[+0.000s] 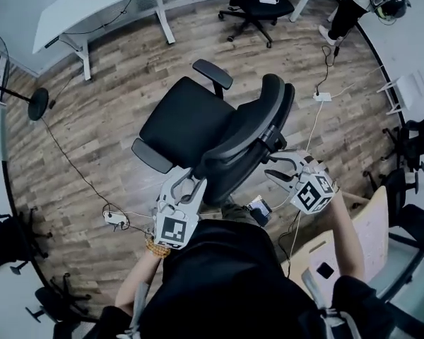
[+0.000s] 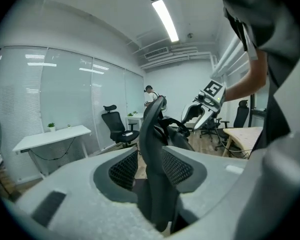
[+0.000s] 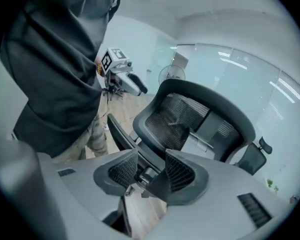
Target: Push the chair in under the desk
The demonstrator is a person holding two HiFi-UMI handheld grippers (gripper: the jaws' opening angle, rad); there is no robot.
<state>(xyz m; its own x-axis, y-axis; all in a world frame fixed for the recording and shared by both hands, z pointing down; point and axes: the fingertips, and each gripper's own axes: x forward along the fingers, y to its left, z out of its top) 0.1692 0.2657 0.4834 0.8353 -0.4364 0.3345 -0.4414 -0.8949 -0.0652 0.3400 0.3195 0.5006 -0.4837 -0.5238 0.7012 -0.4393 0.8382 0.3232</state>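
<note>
The push has hardly begun, as I read it: the chair (image 1: 198,126) stands out in the middle of the wood floor (image 1: 106,119), its seat turned toward the white desk (image 1: 92,6) at the far left edge of the room and well apart from it, so the whole run across the floor is left to do. I stand right behind the backrest (image 1: 254,133). My left gripper (image 1: 187,186) has its jaws apart with the left edge of the backrest standing upright between them; I see floor through a gap beside one pad, so it straddles the edge and does not clamp it. My right gripper (image 1: 274,168) is at the right side of the backrest, tilted downward, jaws also apart; the chair's back frame shows in the gap between them, and I judge that nothing is held there. To go on, I need a firm purchase on both sides first. I see no container anywhere in view.
</note>
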